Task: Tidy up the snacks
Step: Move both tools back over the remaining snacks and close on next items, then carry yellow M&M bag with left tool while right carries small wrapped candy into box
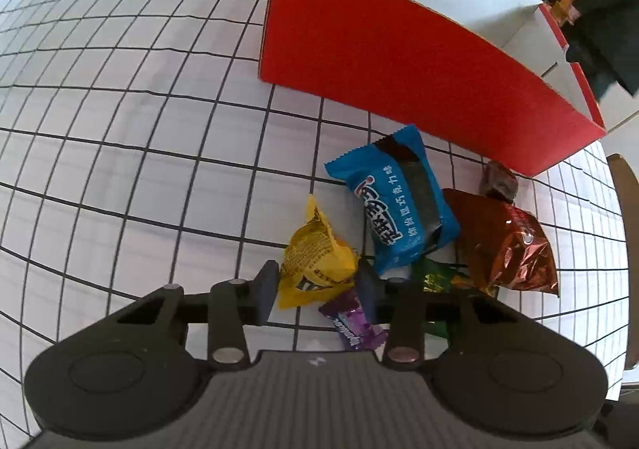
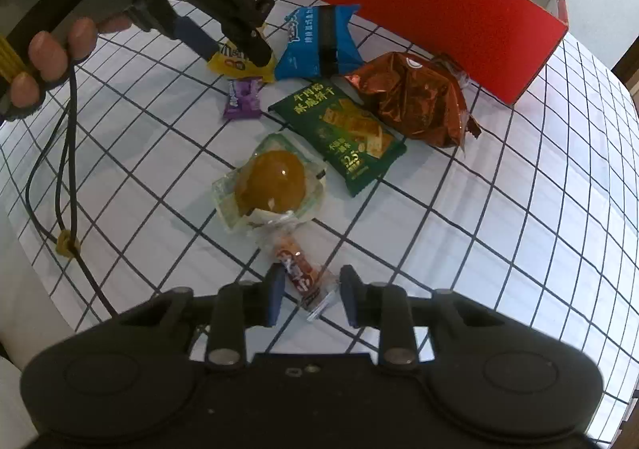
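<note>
The yellow candy packet (image 1: 315,265) sits low in the middle of the left wrist view, clamped between the two fingers of the left gripper (image 1: 317,289), whose dark pads press on its left and right sides. Just beside it, lower right, lies a small purple candy (image 1: 353,319), and above right a blue biscuit packet (image 1: 395,201) leans over a green cracker packet (image 1: 433,277) and a brown foil bag (image 1: 509,245). A small dark wrapped sweet (image 1: 499,179) lies at the foot of the red box (image 1: 399,69), which stands open in the upper right with a white inside. All of it rests on a white surface (image 1: 120,129) with a black grid. In the right wrist view the right gripper (image 2: 309,291) has its fingers drawn close about a small clear-wrapped red sweet (image 2: 301,273) low in the middle of the frame; the left pad touches the wrapper, while whether the right pad presses on it cannot be told. Just above lies a clear pack with an amber jelly (image 2: 271,185). In the upper left a gloved hand (image 2: 44,45) holds the left gripper's handle, black cables (image 2: 60,153) hanging below.
</note>
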The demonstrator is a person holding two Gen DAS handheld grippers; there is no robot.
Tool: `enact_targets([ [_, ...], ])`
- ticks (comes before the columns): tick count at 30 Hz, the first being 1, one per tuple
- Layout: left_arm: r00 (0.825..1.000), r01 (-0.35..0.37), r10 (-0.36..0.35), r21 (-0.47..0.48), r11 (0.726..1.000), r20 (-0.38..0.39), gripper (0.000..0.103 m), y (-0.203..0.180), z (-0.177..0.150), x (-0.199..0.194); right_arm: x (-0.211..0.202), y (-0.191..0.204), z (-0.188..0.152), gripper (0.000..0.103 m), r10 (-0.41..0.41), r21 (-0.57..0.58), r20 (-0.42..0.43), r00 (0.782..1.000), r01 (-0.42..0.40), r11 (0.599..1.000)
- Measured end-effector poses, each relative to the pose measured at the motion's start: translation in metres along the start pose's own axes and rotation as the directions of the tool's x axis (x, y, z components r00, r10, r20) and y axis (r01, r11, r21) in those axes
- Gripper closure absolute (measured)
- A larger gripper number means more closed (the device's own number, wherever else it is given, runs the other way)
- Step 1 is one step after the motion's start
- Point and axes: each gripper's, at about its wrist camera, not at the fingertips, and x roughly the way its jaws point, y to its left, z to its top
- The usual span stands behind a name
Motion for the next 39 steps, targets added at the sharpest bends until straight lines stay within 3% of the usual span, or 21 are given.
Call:
enact_targets([
  [2, 1.000, -0.005, 0.005, 0.002, 1.000, 0.008, 0.068, 0.000, -0.001, -0.001, -0.002, -0.001, -0.001, 0.086, 0.008, 0.019, 0.005, 1.000, -0.008, 1.000],
  [16, 1.000, -0.010, 0.010, 0.006, 1.000, 0.028, 0.069, 0.009, -0.012, -0.022, -0.020, -0.007, -0.010, 0.088, 0.056, 0.164, 0.019, 0.998, -0.058, 0.985],
  [39, 0.995, 0.026, -0.031, 0.054, 0.998, 0.100, 0.069, 0.022, -0.017, -0.088, -0.065, 0.006, 0.023, 0.088, 0.081, 0.162, 0.099, 0.992, -0.096, 0.982],
])
